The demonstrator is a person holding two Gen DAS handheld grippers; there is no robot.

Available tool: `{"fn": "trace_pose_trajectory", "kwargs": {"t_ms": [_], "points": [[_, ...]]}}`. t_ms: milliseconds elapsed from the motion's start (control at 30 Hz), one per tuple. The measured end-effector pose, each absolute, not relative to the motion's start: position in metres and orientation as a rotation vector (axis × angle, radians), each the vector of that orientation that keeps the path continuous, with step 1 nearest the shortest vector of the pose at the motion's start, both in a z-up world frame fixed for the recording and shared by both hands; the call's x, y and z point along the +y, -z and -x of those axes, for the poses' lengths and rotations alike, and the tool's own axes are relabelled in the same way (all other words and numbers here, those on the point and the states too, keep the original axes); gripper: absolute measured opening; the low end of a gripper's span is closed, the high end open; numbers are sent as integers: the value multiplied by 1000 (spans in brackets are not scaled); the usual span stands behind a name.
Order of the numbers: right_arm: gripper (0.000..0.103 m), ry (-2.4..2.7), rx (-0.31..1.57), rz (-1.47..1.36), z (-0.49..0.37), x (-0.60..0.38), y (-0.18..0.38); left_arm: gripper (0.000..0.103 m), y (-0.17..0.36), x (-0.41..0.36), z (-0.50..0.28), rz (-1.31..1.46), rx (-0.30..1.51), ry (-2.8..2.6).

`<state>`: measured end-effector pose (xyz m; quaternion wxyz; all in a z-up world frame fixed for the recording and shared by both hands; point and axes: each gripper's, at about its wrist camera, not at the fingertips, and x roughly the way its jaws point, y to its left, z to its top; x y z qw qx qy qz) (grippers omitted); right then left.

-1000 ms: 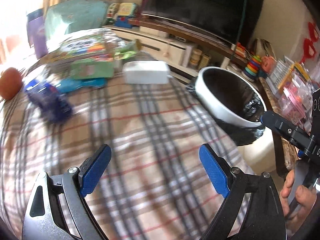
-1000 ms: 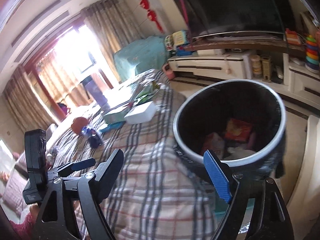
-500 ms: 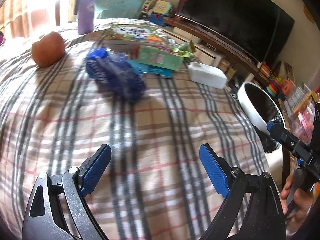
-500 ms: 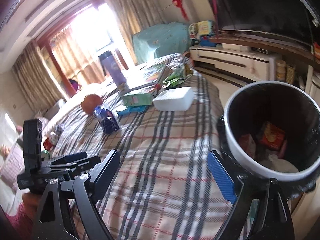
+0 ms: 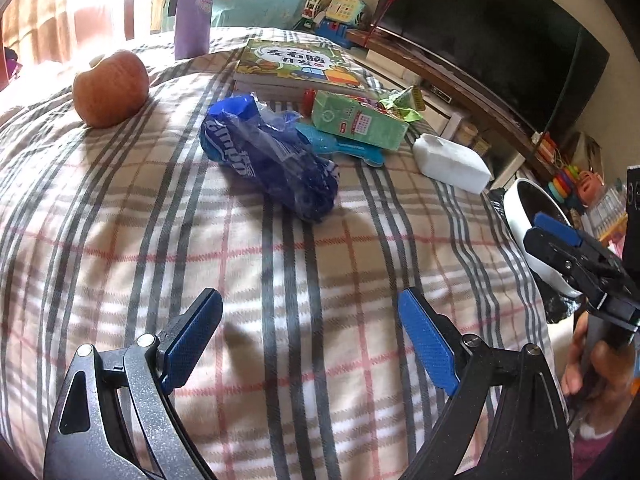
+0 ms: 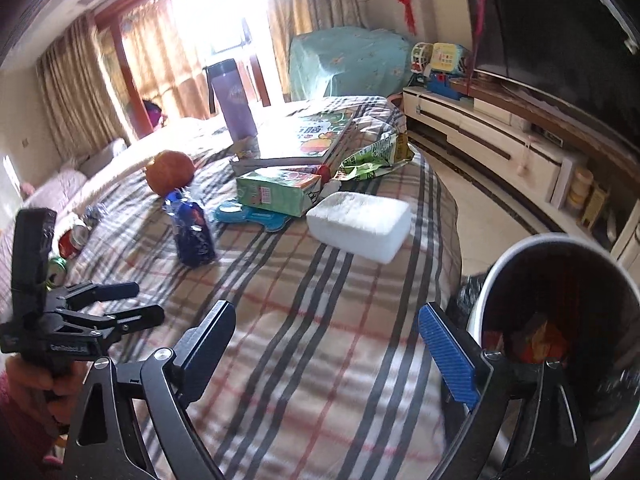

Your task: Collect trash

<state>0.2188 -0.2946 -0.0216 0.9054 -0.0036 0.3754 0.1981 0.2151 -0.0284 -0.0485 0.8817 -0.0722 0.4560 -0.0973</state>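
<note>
Blue wrapper ahead of the left gripper — light, crinkly, likely slippery; pinch mid-body. Fingers apart, empty.

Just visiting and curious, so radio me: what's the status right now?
Left gripper open, empty. Right gripper just opened, empty. Blue wrapper on the plaid cloth, bin beside the table. Path clear.

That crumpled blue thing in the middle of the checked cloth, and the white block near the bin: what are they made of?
The blue wrapper looks like thin glossy plastic film: crinkled, partly see-through, catching highlights. The white block looks like matte foam or sponge, with a grainy top and soft edges, though that is uncertain.
</note>
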Motion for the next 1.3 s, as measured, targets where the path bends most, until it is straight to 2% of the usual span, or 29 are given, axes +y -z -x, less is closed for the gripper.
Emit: {"fn": "trace_pose_trajectory", "kwargs": {"t_ms": [433,567,633,667,700,767,867,1300], "points": [[94,-445,898,279,-306,-267,31,92,45,-24,-278,161,960,124],[94,-481,951,278,-330,-264,42,92,51,-22,-295,155,961,85],[89,-494,982,260,-336,-264,49,80,53,-24,-299,140,954,86],[75,-493,989,252,-335,-263,51,58,56,-25,-301,136,963,101],[75,-478,987,250,-332,-263,52,47,58,-25,-302,143,974,120],[72,-457,965,227,-319,-265,50,38,57,-26,-298,140,960,141],[71,-471,943,135,-298,-272,45,33,54,-28,-288,142,952,177],[72,-387,969,-229,-204,-303,54,31,42,-50,-217,178,995,400]]}}
